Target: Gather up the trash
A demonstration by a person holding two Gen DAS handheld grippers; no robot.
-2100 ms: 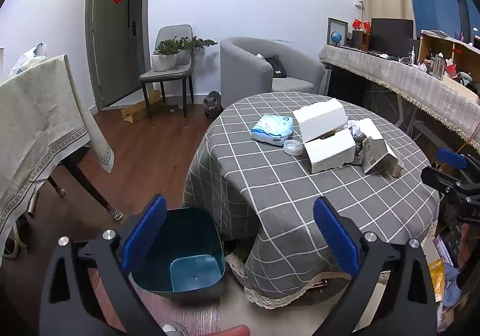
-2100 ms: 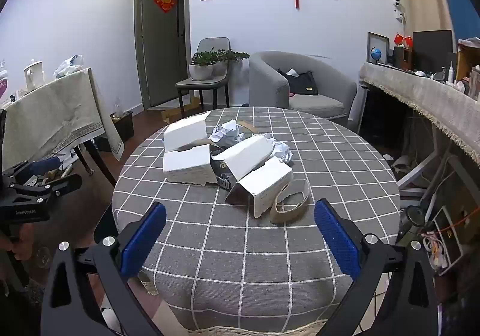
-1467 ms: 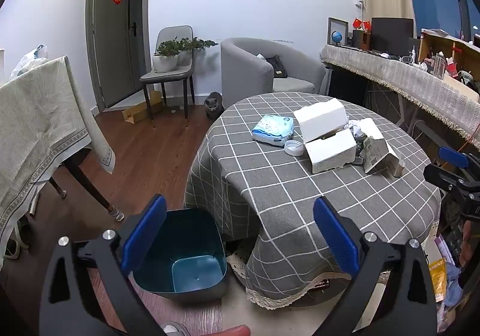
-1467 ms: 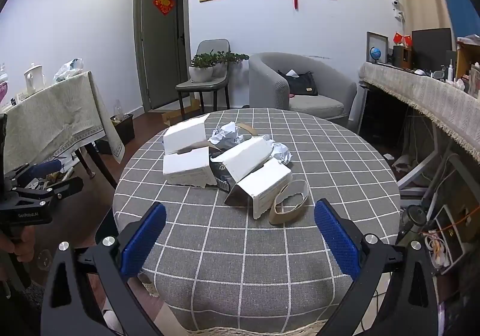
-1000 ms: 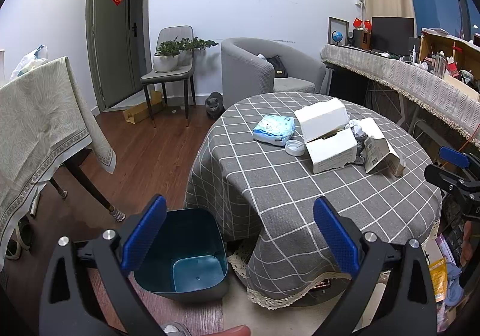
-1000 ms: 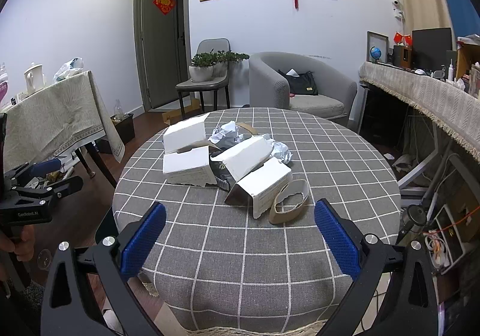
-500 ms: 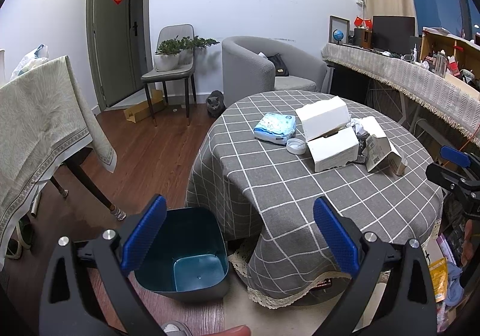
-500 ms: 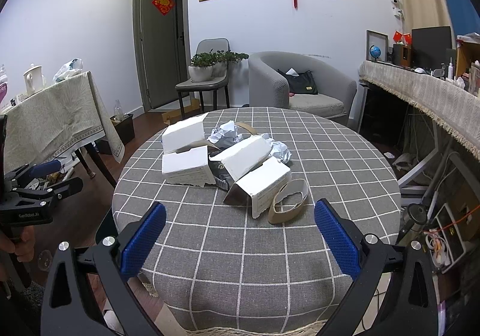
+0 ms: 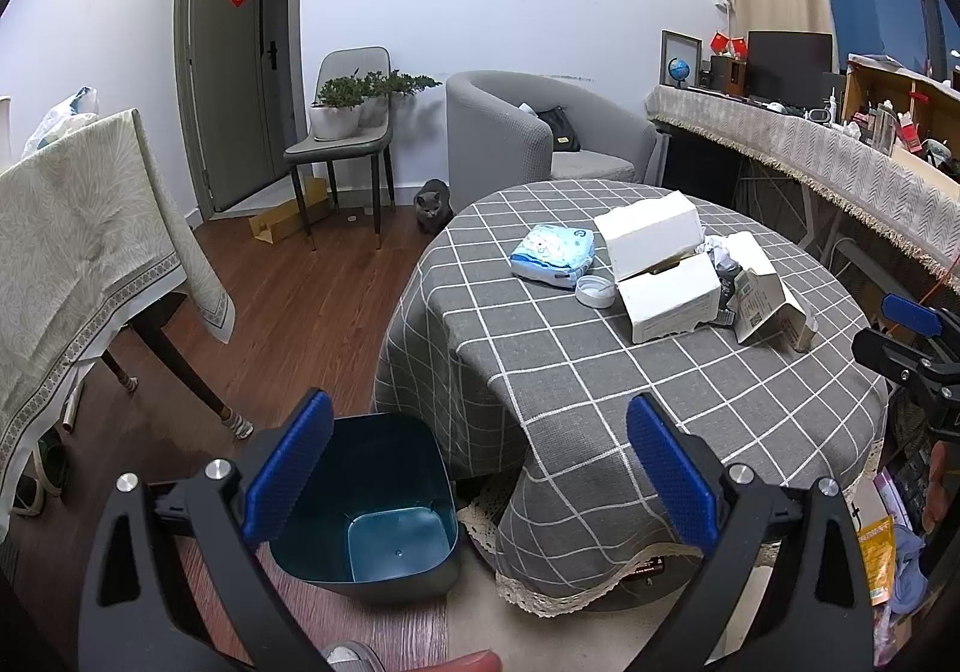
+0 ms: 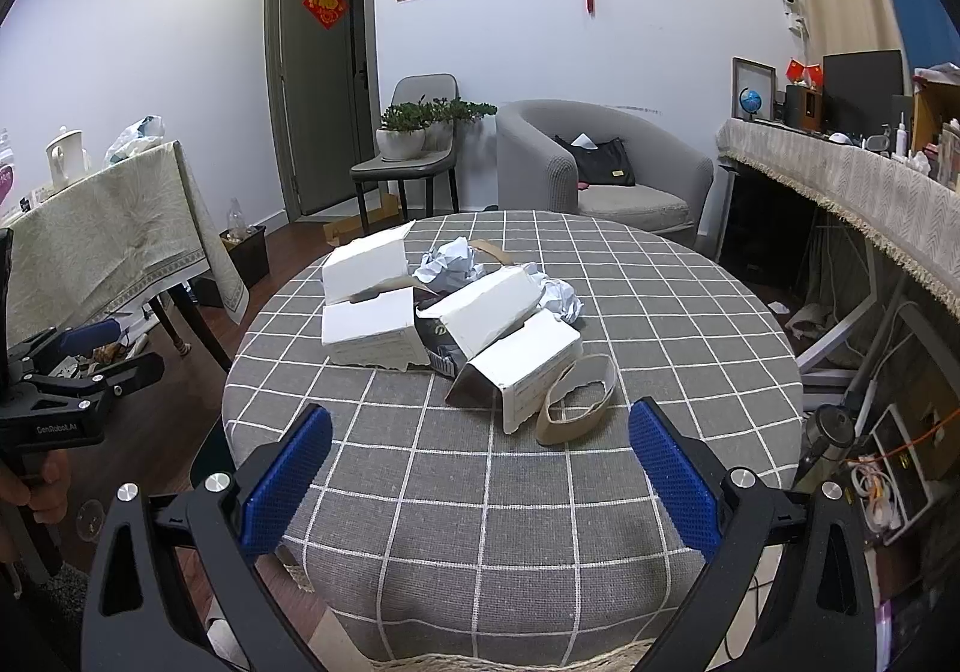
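Observation:
A pile of trash lies on the round grey checked table [image 10: 600, 492]: torn white cardboard boxes [image 10: 372, 324], crumpled paper [image 10: 450, 261] and a tan tape ring [image 10: 576, 399]. In the left wrist view the boxes [image 9: 654, 264], a blue tissue pack [image 9: 555, 252] and a white lid [image 9: 595, 291] show. A blue trash bin [image 9: 372, 504] stands on the floor beside the table, empty. My left gripper [image 9: 480, 468] is open above the bin and table edge. My right gripper [image 10: 480, 474] is open over the table's near side, short of the pile.
A table with a pale cloth [image 9: 78, 228] stands at left. A chair with a potted plant [image 9: 345, 132], a grey armchair [image 9: 528, 138] and a grey cat [image 9: 433, 204] are beyond. A long cluttered counter [image 9: 840, 156] runs along the right.
Both grippers have barely drifted; the left view shifted slightly. Nothing was grasped or moved.

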